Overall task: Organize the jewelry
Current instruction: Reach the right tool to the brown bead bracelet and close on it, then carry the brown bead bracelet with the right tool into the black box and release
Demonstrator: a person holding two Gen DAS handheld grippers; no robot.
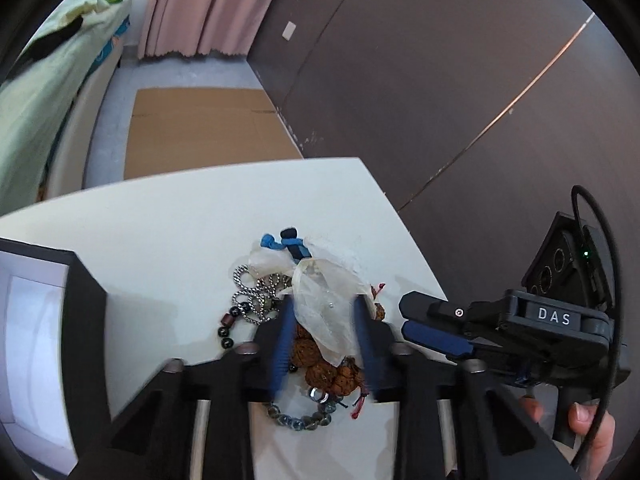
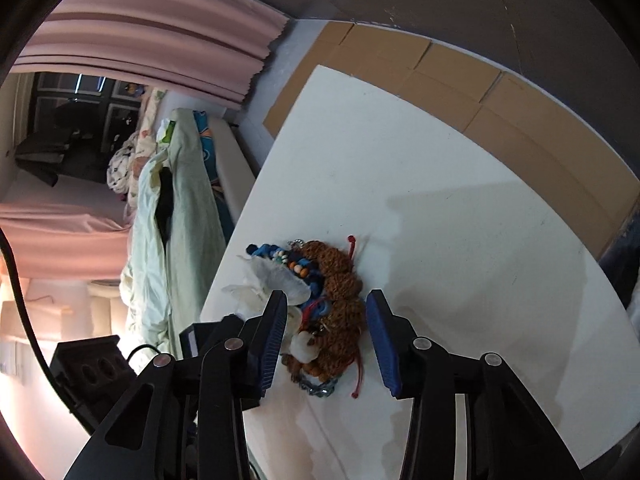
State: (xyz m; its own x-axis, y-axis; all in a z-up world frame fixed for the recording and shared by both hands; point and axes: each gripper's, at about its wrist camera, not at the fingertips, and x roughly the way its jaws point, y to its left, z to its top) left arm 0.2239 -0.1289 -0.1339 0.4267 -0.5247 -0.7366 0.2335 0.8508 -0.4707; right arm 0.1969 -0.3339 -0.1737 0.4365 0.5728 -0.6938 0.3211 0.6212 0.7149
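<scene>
Ahead of the claw: white table (image 1: 168,216). Beyond the table: cardboard sheet (image 1: 200,132) on grey floor, pink curtain (image 1: 208,4), dark brown wall (image 1: 440,60). Left: bed with green bedding (image 1: 36,100).

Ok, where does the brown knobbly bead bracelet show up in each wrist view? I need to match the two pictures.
Left wrist view: the brown bead bracelet lies low in the middle, between the left claw's fingers, partly under the sheer white pouch.
Right wrist view: the bracelet sits centre, between the right claw's fingers.
Shared landmark: the blue cord at the pile's far end.
</scene>
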